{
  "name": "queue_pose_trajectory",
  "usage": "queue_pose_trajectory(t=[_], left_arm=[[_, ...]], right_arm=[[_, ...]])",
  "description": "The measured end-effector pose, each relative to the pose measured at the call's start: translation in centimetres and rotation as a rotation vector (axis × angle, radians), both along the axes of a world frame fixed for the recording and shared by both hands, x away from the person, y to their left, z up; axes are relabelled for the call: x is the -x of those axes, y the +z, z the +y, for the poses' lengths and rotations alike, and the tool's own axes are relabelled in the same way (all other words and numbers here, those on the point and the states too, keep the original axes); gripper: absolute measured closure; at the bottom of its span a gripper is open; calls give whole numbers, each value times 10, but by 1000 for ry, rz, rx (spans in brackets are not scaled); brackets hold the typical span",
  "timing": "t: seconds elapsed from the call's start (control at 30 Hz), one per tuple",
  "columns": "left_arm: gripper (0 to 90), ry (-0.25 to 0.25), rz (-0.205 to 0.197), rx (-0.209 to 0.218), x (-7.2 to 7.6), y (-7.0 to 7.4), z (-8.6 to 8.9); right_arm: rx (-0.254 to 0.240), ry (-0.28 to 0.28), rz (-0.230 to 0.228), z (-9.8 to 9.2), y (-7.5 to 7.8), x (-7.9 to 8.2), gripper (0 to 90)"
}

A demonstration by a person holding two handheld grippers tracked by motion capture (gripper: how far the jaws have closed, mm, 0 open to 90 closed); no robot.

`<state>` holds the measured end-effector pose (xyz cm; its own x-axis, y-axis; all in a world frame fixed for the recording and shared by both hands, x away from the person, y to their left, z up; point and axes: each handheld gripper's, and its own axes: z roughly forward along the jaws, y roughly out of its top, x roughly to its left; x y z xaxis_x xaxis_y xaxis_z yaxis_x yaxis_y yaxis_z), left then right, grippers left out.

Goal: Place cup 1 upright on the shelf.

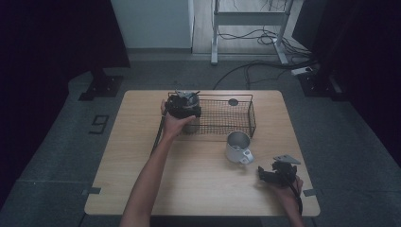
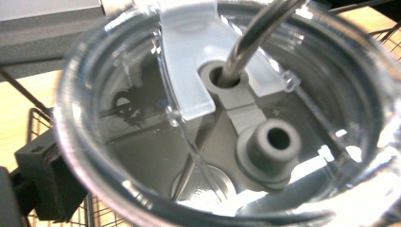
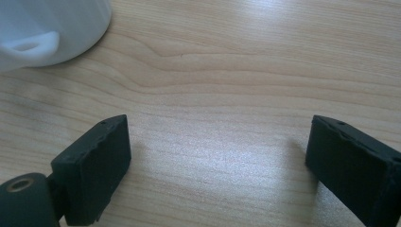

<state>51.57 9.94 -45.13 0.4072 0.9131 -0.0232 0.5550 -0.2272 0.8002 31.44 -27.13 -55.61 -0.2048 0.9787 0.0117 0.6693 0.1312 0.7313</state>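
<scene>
While the left gripper (image 1: pixel 183 105) hung over the near left corner of the wire basket (image 1: pixel 251 115), its own view looked straight down onto a clear plastic lid (image 2: pixel 142 156) with a grey insert (image 2: pixel 265 142) and a metal straw (image 2: pixel 255 33) passing through one of the insert's two holes. That lid sat so close to the lens that the jaws were mostly hidden; one black jaw showed at the lower left beside the lid's rim, and whether the pads pressed the lid could not be told. In the high view the container under that gripper stood at the basket's left end, against its near wall. A white mug (image 1: pixel 238 147) stood on the wooden table (image 1: pixel 142 137) just in front of the basket's right end, apart from it. The right gripper (image 1: pixel 278 174) rested low over the table to the right of the mug and nearer the person, jaws spread with bare wood between them, holding nothing.
</scene>
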Motion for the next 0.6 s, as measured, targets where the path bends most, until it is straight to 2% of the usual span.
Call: queue_pose_trajectory(t=[0.07, 0.23, 0.37, 0.6], left_arm=[[3, -2, -4, 0, 1, 2, 1], [2, -21, -41, 24, 12, 17, 7], [6, -37, -55, 24, 20, 24, 11], [18, -40, -73, 45, 33, 28, 22]], right_arm=[[0, 0, 0, 0, 0, 0, 73], [0, 0, 0, 0, 0, 0, 73], [0, 0, 0, 0, 0, 0, 73], [0, 0, 0, 0, 0, 0, 74]])
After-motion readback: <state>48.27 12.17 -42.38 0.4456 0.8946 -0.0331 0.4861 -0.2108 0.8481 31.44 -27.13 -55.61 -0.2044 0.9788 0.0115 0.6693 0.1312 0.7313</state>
